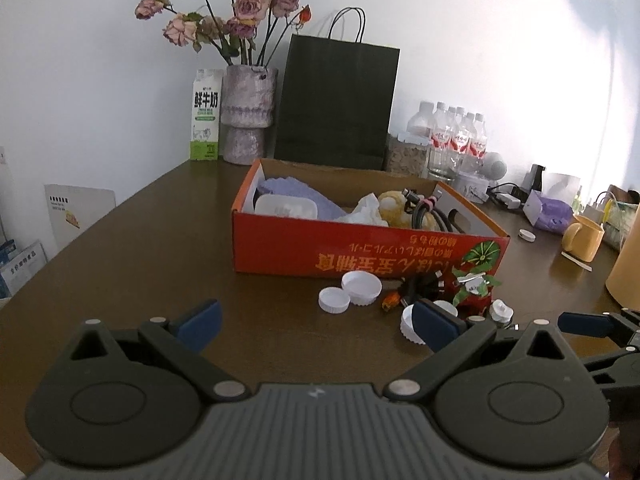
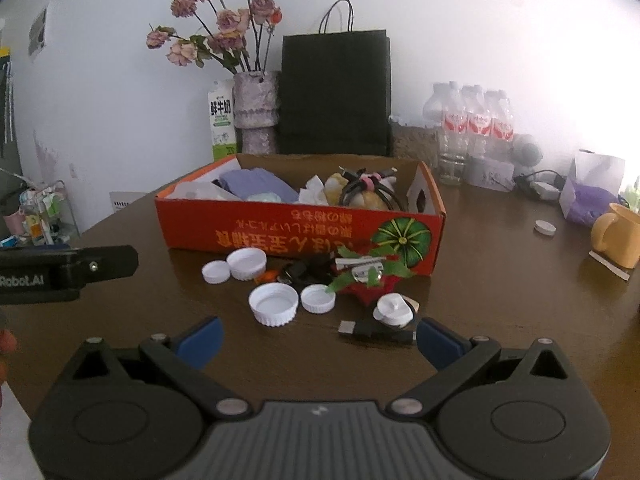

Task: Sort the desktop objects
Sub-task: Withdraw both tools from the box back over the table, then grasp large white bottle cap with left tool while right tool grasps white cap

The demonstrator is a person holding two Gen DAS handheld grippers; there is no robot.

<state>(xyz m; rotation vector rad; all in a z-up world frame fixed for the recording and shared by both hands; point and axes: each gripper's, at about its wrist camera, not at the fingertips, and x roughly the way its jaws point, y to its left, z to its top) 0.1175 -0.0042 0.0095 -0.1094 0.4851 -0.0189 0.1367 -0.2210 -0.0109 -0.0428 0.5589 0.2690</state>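
A red cardboard box [image 1: 360, 252] [image 2: 280, 232] stands mid-table, holding purple cloth, tissue, a yellow plush and coiled cables. In front of it lie several white caps [image 1: 362, 286] [image 2: 274, 303], a red-and-green ornament with a metal clip [image 2: 368, 280], a small orange piece [image 2: 266, 277], a white lidded pot [image 2: 394, 310] and a black USB adapter [image 2: 376, 332]. My left gripper [image 1: 316, 326] is open and empty, just short of the caps. My right gripper [image 2: 320, 342] is open and empty, with the adapter by its right fingertip.
At the back stand a vase of dried roses [image 1: 248, 116], a milk carton [image 1: 206, 116], a black paper bag [image 1: 336, 104] and water bottles [image 1: 452, 136]. A yellow mug [image 2: 618, 236], a purple tissue pack [image 2: 588, 196] and a lone white cap [image 2: 545, 227] sit right.
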